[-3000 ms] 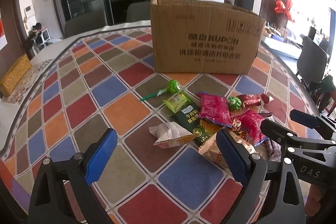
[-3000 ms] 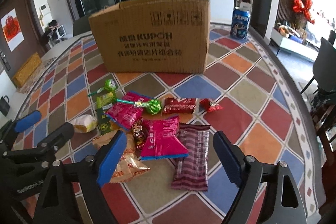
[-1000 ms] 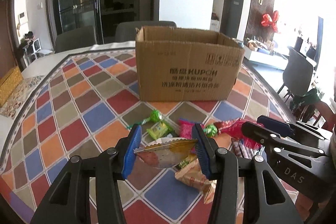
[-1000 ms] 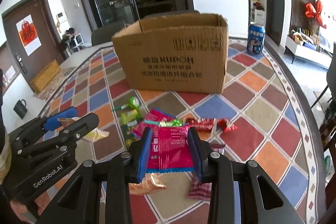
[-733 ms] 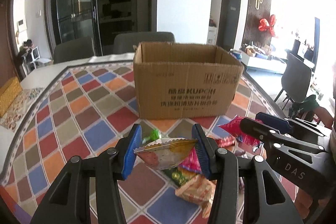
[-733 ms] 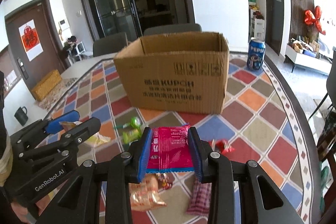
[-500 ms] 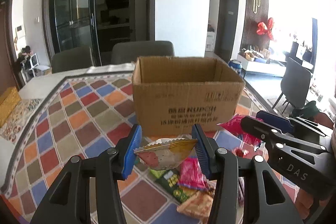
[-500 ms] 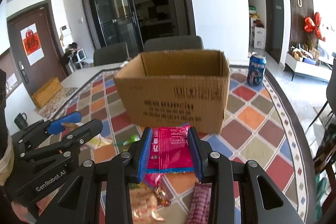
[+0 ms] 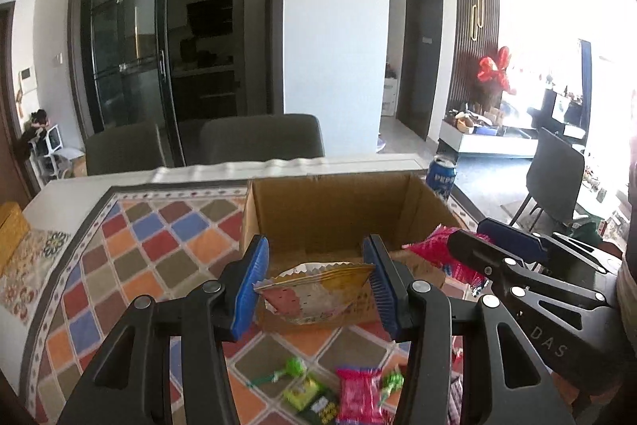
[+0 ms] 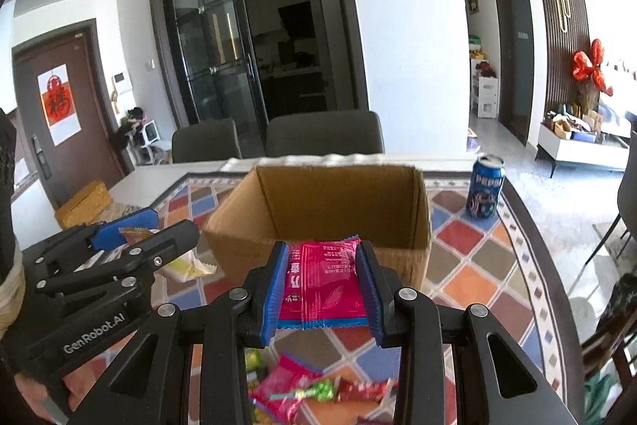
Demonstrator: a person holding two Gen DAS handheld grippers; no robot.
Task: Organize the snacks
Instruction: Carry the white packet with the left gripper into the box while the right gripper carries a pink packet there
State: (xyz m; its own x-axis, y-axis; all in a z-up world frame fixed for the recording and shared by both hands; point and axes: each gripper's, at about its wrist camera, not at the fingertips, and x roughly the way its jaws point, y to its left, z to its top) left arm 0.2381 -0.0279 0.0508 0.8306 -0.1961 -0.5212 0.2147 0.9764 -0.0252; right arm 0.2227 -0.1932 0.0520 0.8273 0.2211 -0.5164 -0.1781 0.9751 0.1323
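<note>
Both jaws clamped: left gripper [image 9: 316, 283] holds a pale crinkle-edged snack packet [image 9: 314, 291], right gripper [image 10: 321, 285] a red one [image 10: 322, 281], both just before the cardboard box [image 10: 338, 210]. I'd clear its near wall before releasing the 2.

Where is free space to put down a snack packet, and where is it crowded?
The cardboard box shows bare inner walls and nothing inside, though its floor is hidden. The tablecloth left of the box is bare, and also between the box and the Pepsi can. The snack pile before the box is crowded.
</note>
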